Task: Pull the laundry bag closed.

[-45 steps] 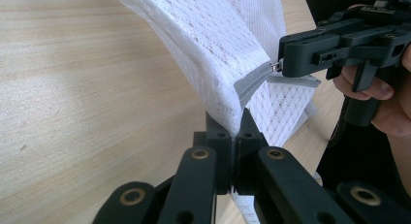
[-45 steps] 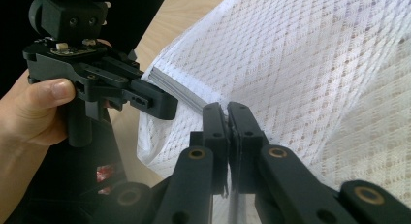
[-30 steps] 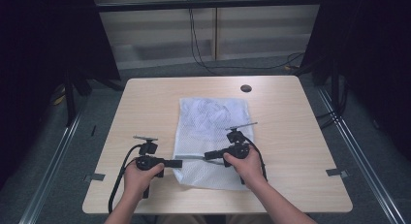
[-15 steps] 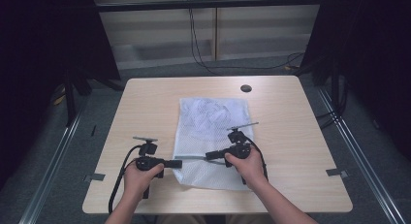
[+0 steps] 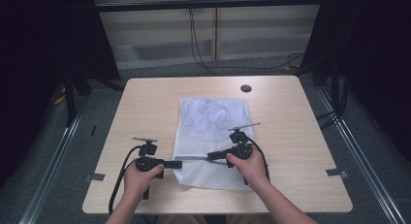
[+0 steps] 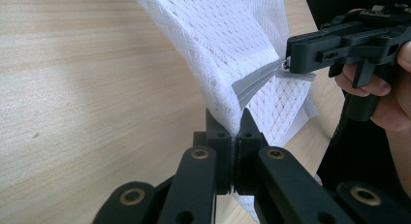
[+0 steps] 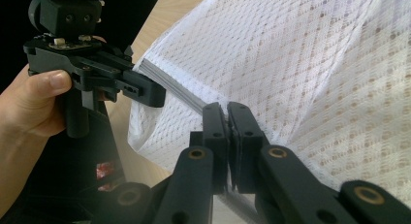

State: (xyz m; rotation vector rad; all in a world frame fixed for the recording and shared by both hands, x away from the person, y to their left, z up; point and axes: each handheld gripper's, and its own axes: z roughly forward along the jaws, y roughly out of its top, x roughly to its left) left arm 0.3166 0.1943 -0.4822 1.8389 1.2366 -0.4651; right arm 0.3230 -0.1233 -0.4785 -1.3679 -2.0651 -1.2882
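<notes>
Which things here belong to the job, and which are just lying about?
In the job:
- white mesh bag, with its grey zipper strip
- left hand-held gripper, shut on the bag
- right hand-held gripper, shut on the bag

Lying about:
- dark round disc near the table's far edge

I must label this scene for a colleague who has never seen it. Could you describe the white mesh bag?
On the wooden table, look at its middle, toward the person's edge. The white mesh bag lies flat there, a grey band along its near end pinched between both grippers. It is the table's sole fabric item.

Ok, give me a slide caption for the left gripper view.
Left gripper, jaws shut, pinches the white mesh laundry bag by its grey zipper edge above the light wooden table; the right gripper grips the same edge.
</notes>
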